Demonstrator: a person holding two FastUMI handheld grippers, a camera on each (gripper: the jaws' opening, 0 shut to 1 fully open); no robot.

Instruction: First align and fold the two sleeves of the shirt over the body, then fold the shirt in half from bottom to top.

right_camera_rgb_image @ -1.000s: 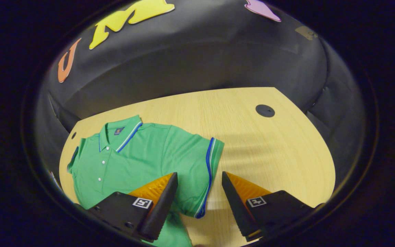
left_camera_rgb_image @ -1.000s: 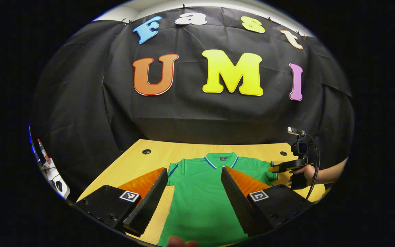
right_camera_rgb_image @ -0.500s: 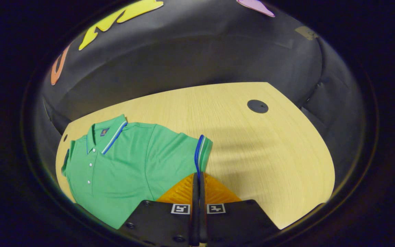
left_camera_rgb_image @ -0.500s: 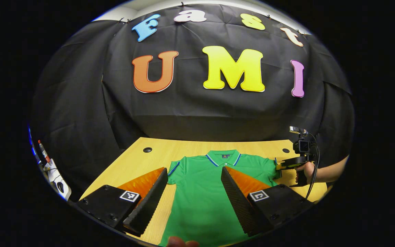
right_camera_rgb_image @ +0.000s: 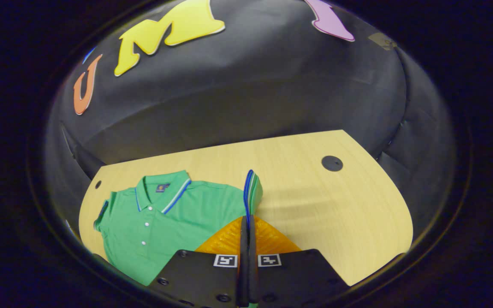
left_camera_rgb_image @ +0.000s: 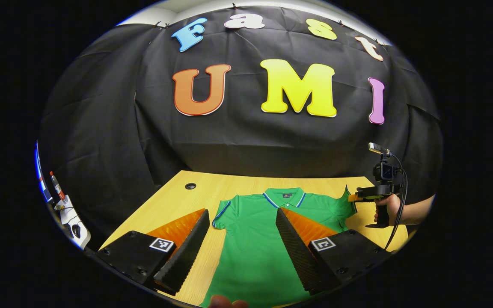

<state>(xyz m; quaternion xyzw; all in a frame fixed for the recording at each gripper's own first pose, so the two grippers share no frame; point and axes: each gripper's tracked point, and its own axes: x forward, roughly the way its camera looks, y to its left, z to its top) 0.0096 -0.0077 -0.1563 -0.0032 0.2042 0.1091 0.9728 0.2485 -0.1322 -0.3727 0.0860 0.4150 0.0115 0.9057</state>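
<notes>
**A:** Where is the shirt?

**B:** I see the green polo shirt (left_camera_rgb_image: 255, 239) lying flat, front up, on the wooden table (right_camera_rgb_image: 336, 205), collar toward the booth's back wall.

**A:** And the right claw?

**B:** My right gripper (right_camera_rgb_image: 247, 226) is clenched on the cuff of the shirt's right sleeve (right_camera_rgb_image: 251, 192). Half a second ago that sleeve lay nearly flat; now it stands upright, lifted clear of the table. In the left gripper view, the right gripper (left_camera_rgb_image: 360, 196), held by a hand (left_camera_rgb_image: 390, 207), sits higher than before.

**A:** The left one?

**B:** My left gripper (left_camera_rgb_image: 242, 226) is released, fingers wide apart, hovering over the shirt's lower body and holding nothing, much as it was a second ago.
</notes>
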